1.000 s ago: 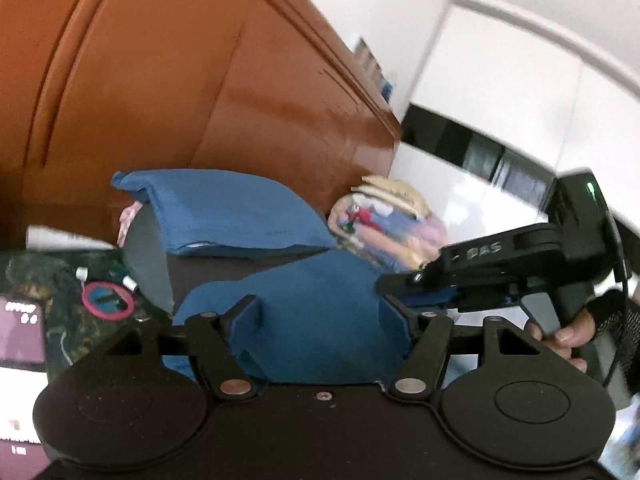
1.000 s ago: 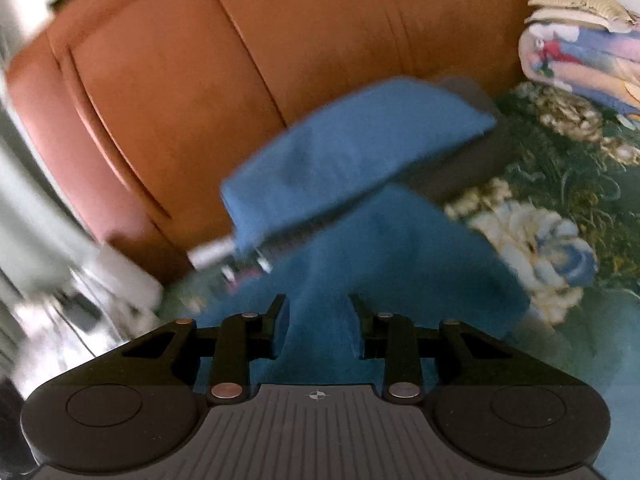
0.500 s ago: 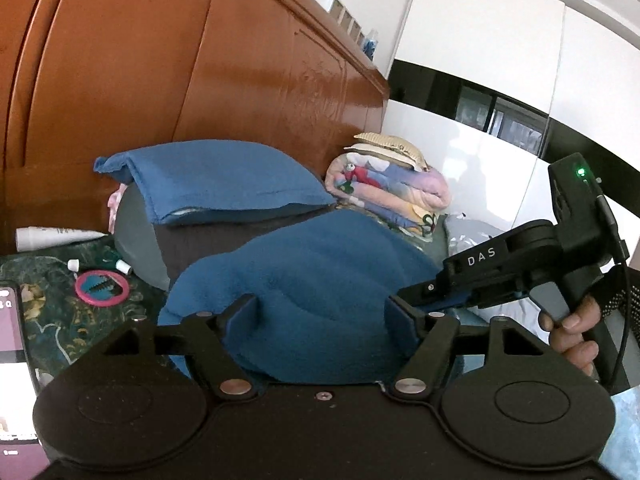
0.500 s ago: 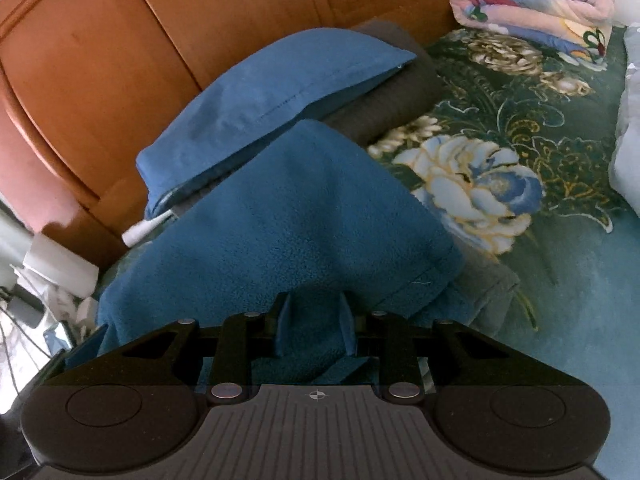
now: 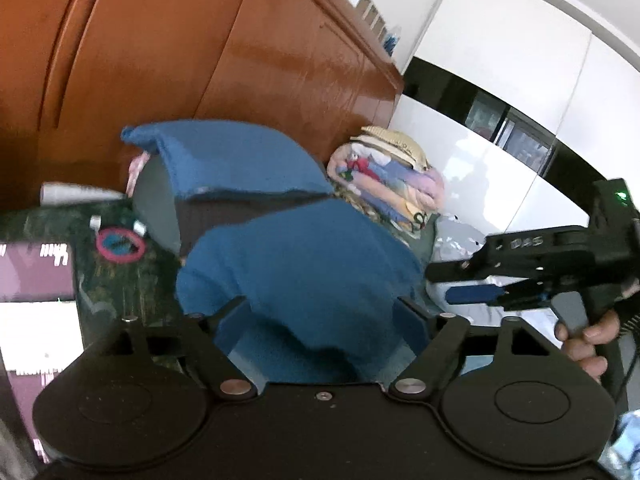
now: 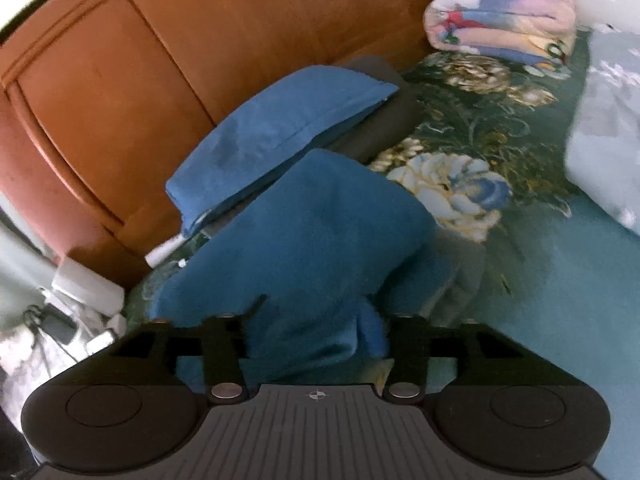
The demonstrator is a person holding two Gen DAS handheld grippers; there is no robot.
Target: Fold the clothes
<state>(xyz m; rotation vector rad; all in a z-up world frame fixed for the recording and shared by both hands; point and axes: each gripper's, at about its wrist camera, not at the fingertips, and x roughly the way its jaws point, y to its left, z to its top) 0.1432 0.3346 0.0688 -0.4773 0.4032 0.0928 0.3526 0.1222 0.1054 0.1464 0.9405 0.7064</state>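
1. Blue fleece garment point(image 6: 312, 240) sits bunched in a mound on the bed point(image 6: 560, 280), on the dark floral bedspread, just in front of the blue pillow point(image 6: 280, 128) by the wooden headboard point(image 6: 160, 60).
2. Left gripper point(image 5: 324, 320): jaws spread wide, garment point(image 5: 304, 276) filling the gap between them. Fabric sits against both fingers, but the jaws are not clamped on it.
3. Right gripper point(image 6: 316, 320): jaws parted in its own view, fleece bulging up between the fingers. Left wrist view shows the same gripper point(image 5: 460, 284) side-on, off to the right of the mound, blue finger pads apart with nothing pinched; a hand point(image 5: 588, 340) is on its grip.
4. Garment edge nearest the right gripper looks rolled or doubled; blur hides the exact fold line.
5. Grey bolster point(image 6: 384, 120) lies under the pillow.
6. Folded multicoloured quilt stack point(image 6: 500, 24) at the far end of the headboard, well apart from the garment.
7. White-grey bedding point(image 6: 608, 120) at the right edge of the bed.
8. Pink ring point(image 5: 120, 242) and a lit screen point(image 5: 36, 280) lie left of the garment.
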